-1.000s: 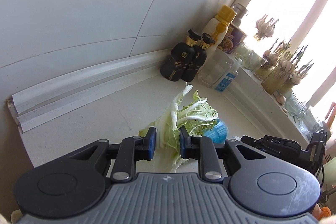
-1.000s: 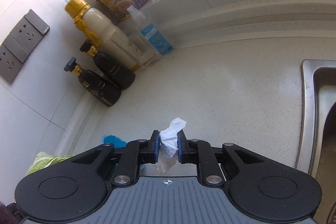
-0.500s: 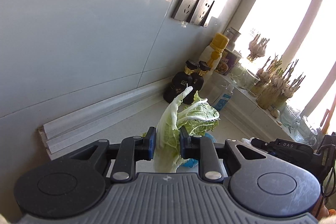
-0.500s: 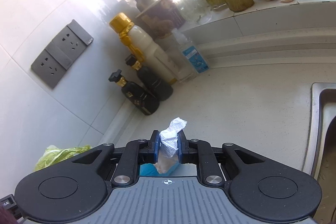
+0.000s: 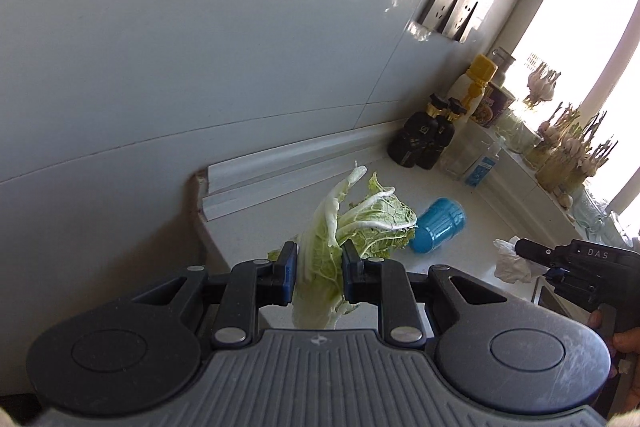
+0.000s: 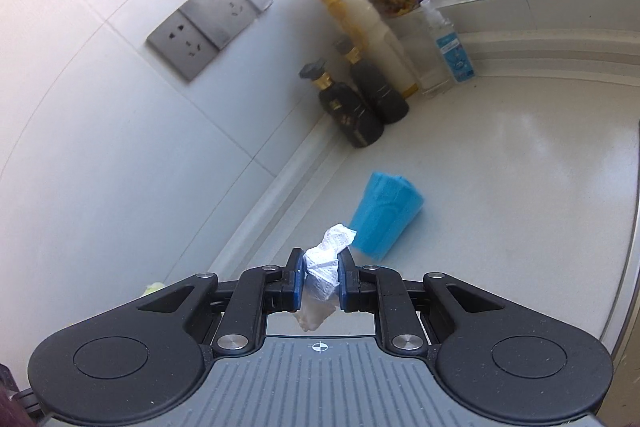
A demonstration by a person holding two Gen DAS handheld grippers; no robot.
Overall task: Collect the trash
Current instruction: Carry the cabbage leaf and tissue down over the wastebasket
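Two grippers each carry a piece of trash above the white counter (image 6: 520, 187). The left gripper (image 5: 319, 273) is clamped on a cabbage leaf (image 5: 348, 227): the pale rib sits between the blue pads (image 5: 288, 273), and the leaf runs forward and upward out of the jaws. Its long axis follows the line the gripper points along, with the thin white tip leaning toward the wall and the crinkled green blade spreading to the right. A short end of the leaf hangs down behind the pads.

The right gripper (image 6: 319, 279) is closed on a crumpled white tissue (image 6: 326, 259). The wad stands roughly upright between the pads, its twisted top poking forward and slightly right, a loose tail dangling below. In the left wrist view the same tissue (image 5: 510, 261) shows at the tip of the right gripper (image 5: 520, 259), just right of the leaf and apart from it.

A blue cup (image 6: 386, 215) lies on its side on the counter beyond both grippers, mouth toward the wall. Dark bottles (image 6: 360, 107), a white bottle with a yellow cap (image 6: 360, 23) and a clear spray bottle (image 6: 450, 47) crowd the far corner. The counter's left edge ends at a broken-off strip of backsplash (image 5: 280, 167). A sink rim (image 6: 628, 267) borders the right. The middle of the counter around the cup is open.
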